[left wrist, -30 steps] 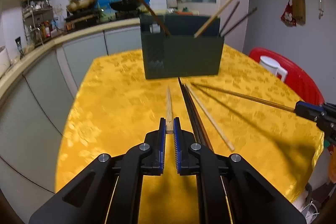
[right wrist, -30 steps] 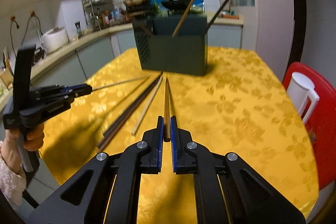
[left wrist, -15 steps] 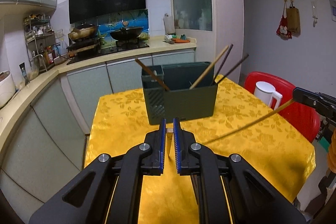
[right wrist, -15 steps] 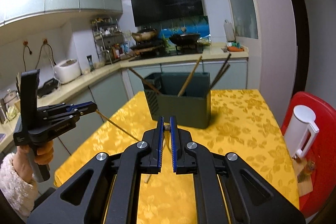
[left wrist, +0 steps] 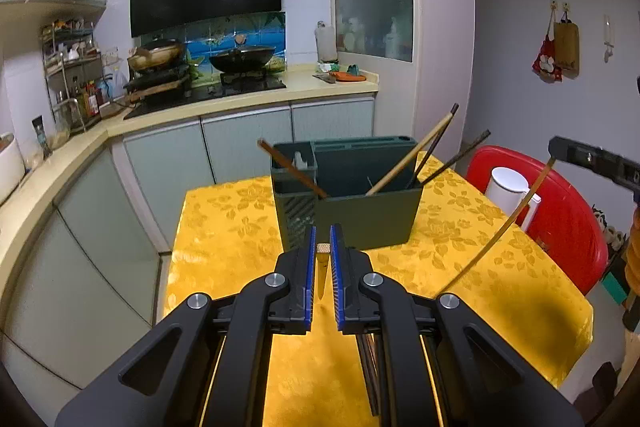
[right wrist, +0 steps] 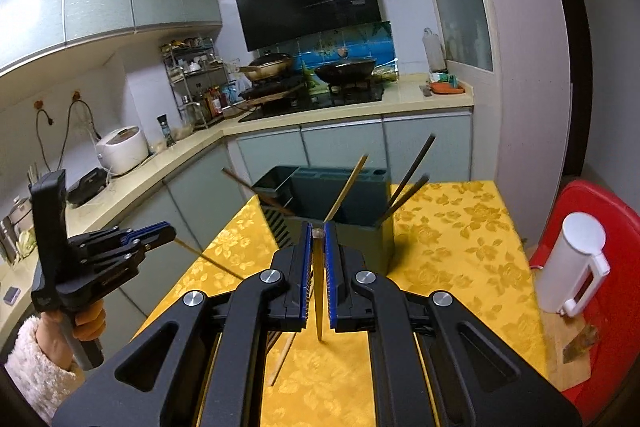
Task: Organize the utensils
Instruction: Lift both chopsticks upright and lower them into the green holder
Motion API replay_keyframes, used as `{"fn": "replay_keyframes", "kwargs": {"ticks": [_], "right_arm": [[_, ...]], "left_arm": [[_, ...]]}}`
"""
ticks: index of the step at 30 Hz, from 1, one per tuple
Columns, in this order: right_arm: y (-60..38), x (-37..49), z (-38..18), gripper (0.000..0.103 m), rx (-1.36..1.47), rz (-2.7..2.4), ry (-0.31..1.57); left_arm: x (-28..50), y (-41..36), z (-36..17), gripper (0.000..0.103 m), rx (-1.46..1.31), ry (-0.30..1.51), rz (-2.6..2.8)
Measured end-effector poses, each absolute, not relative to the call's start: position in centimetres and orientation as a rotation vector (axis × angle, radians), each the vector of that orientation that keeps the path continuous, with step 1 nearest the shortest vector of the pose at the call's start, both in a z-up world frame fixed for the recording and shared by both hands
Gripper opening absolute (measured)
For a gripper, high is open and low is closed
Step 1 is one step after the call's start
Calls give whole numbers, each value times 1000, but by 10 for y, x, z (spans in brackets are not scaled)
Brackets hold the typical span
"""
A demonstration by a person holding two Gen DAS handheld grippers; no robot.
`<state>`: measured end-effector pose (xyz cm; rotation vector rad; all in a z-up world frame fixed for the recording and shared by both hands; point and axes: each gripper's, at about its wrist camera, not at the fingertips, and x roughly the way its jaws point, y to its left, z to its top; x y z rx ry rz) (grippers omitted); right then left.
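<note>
A dark green utensil holder point(left wrist: 360, 223) point(right wrist: 340, 187) stands at the far side of the yellow table point(left wrist: 240, 227) with several chopsticks leaning in it. My left gripper point(left wrist: 322, 231) is shut on the top end of a light wooden chopstick point(left wrist: 321, 281), which hangs down above the table in front of the holder. My right gripper point(right wrist: 318, 227) is shut on a brown chopstick point(right wrist: 318, 299) that also points down. Each gripper shows in the other's view, the right gripper point(left wrist: 592, 161) on the right and the left gripper point(right wrist: 160, 233) on the left. More chopsticks point(right wrist: 282, 359) lie on the cloth below.
A red chair point(left wrist: 568, 211) with a white jug point(right wrist: 576, 259) stands right of the table. Behind run grey-green cabinets and a counter point(left wrist: 248, 99) with a hob and woks. A hand in a fuzzy white sleeve point(right wrist: 36, 359) holds the left gripper.
Both grippers have risen from the table, each lifting its chopstick off the cloth. The chopsticks now hang in the air, and the holder appears lower in both views.
</note>
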<state>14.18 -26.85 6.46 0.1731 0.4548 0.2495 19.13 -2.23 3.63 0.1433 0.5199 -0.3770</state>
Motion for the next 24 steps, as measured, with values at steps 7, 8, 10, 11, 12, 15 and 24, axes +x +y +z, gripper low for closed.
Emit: {"fn": "replay_keyframes", "kwargs": {"ticks": [7, 8, 10, 11, 12, 15, 24], "right_arm": [[-283, 164, 105, 7, 191, 221, 418], [-285, 168, 109, 7, 195, 214, 413], [-287, 176, 122, 7, 191, 195, 397], [-288, 180, 126, 7, 185, 185, 389], [-288, 184, 133, 7, 177, 172, 379], [-290, 198, 146, 7, 161, 140, 364], [-305, 233, 171, 7, 177, 76, 296]], "left_arm": [[204, -44, 75, 7, 200, 468, -392], [207, -48, 82, 7, 201, 461, -396], [212, -54, 93, 7, 198, 454, -402], [215, -57, 98, 7, 195, 451, -404], [220, -61, 104, 7, 191, 447, -405], [233, -72, 118, 7, 189, 435, -393], [270, -97, 131, 7, 181, 433, -386]]}}
